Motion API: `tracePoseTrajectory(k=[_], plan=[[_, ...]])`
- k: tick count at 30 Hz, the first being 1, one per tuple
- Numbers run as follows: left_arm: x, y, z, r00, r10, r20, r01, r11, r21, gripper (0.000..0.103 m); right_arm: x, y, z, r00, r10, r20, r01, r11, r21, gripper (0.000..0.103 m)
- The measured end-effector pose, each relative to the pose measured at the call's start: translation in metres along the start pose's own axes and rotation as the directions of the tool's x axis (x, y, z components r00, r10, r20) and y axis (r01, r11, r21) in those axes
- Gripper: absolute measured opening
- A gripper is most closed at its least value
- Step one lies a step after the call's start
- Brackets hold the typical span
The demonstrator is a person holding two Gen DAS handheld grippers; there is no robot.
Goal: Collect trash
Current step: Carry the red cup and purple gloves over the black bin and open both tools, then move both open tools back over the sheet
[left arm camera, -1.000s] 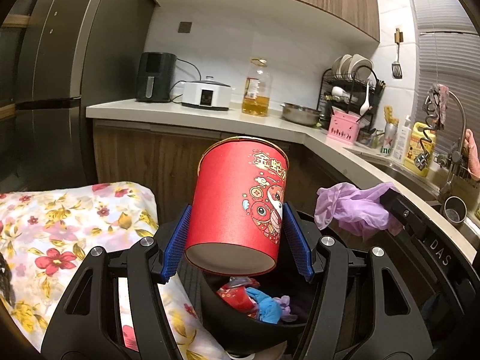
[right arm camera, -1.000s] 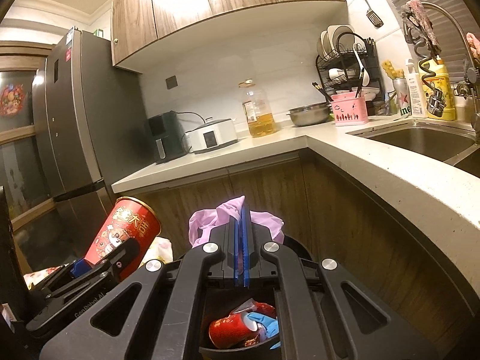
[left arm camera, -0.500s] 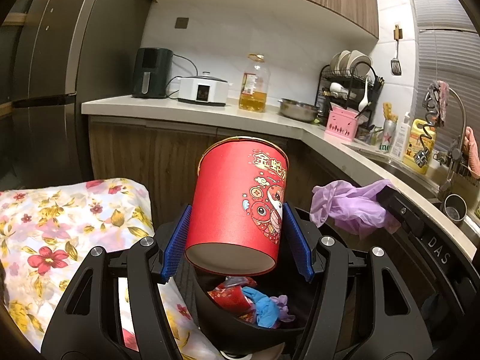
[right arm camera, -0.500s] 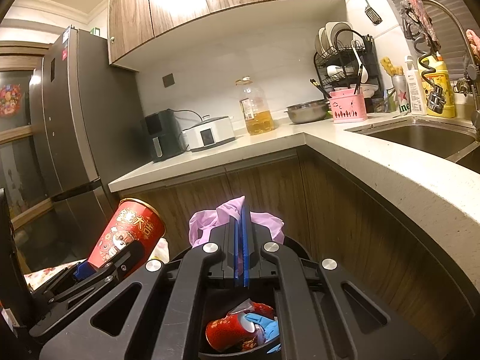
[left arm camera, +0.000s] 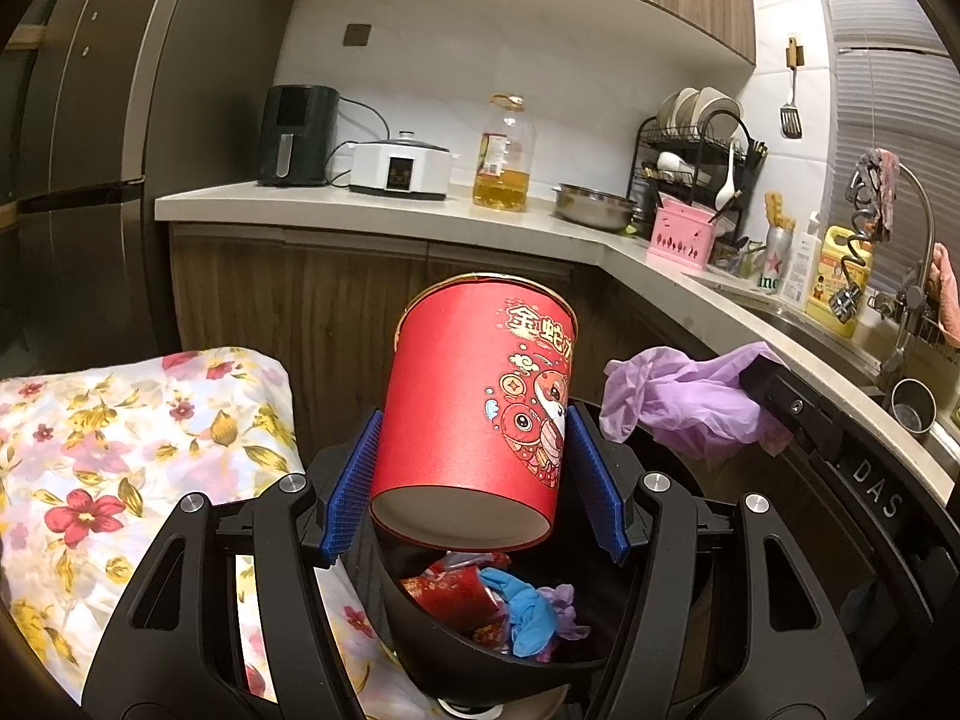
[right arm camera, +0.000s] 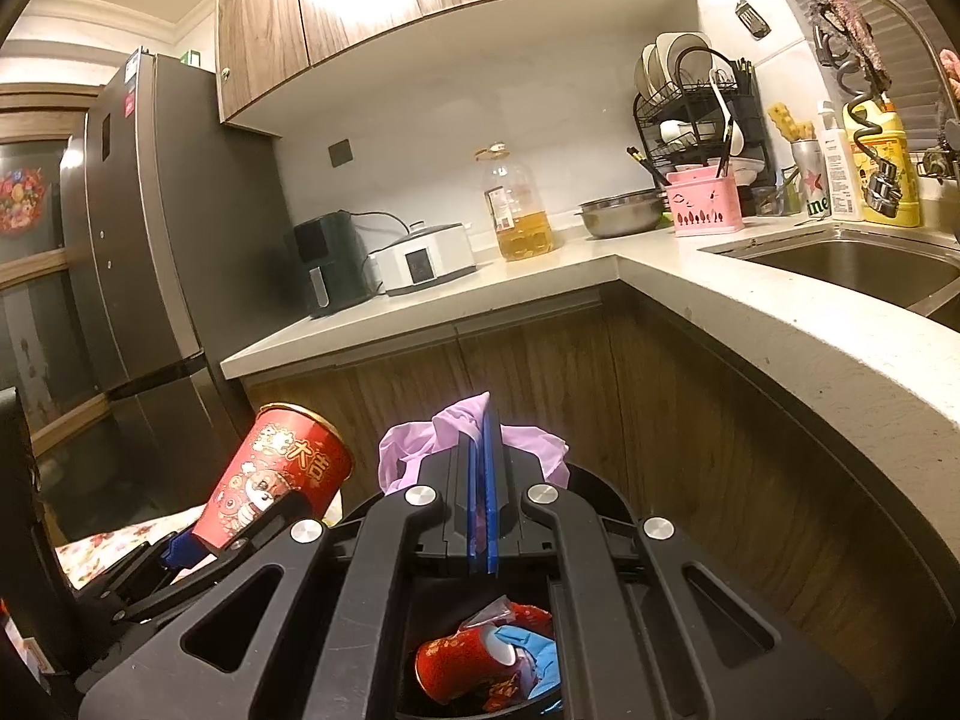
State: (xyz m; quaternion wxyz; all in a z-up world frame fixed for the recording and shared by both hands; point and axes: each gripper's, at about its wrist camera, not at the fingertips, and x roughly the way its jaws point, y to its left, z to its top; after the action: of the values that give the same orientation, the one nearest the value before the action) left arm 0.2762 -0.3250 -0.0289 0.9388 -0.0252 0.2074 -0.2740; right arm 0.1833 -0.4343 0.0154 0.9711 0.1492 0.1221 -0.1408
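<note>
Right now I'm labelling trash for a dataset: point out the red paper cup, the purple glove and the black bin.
red paper cup (left arm camera: 474,414), left wrist view, red side wall.
purple glove (left arm camera: 690,396), left wrist view, crumpled middle.
black bin (left arm camera: 432,642), left wrist view, near rim.

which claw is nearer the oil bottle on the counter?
Can't call it. Both hang over the black trash bin, well short of the oil bottle: left claw holding the red cup, right claw shut on the purple glove.

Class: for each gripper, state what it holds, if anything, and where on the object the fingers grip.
Left gripper: red paper cup, gripped on opposite sides near its base. Right gripper: purple glove, pinched through its bunched fabric.
</note>
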Motion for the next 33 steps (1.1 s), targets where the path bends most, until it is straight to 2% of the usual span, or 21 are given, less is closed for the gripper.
tracePoseTrajectory(k=[7, 12, 14, 17, 19, 25, 33], plan=[[0.004, -0.001, -0.001, 1.0, -0.008, -0.013, 0.008, 1.0, 0.004, 0.061, 0.004, -0.005, 0.0, 1.0, 0.003, -0.009, -0.003, 1.0, 0.007, 0.005], [0.007, -0.001, -0.003, 1.0, -0.016, -0.025, 0.016, 1.0, 0.01, 0.062, 0.005, -0.007, -0.001, 1.0, -0.001, -0.015, 0.001, 1.0, 0.014, 0.025], [0.009, -0.001, -0.004, 0.999, -0.02, -0.031, 0.02, 1.0, 0.013, 0.066, 0.004, -0.008, -0.001, 1.0, -0.005, -0.014, 0.005, 1.0, 0.017, 0.026], [0.01, -0.001, -0.006, 0.999, -0.01, -0.034, 0.011, 1.0, 0.017, 0.073, 0.004, -0.011, -0.001, 1.0, -0.011, -0.015, 0.011, 1.0, 0.026, 0.035], [0.009, 0.002, -0.007, 0.999, -0.005, -0.038, 0.006, 1.0, 0.011, 0.074, 0.003, -0.013, -0.001, 1.0, -0.015, -0.014, 0.015, 0.999, 0.029, 0.037], [0.001, 0.013, -0.01, 0.999, 0.032, -0.039, -0.033, 0.999, -0.011, 0.083, -0.002, -0.013, -0.003, 1.0, -0.017, -0.013, 0.017, 0.999, 0.034, 0.049], [-0.032, 0.042, -0.023, 0.986, 0.163, -0.02, -0.164, 0.986, -0.032, 0.088, -0.018, 0.003, -0.011, 1.0, -0.002, -0.003, 0.002, 1.0, 0.013, 0.068]])
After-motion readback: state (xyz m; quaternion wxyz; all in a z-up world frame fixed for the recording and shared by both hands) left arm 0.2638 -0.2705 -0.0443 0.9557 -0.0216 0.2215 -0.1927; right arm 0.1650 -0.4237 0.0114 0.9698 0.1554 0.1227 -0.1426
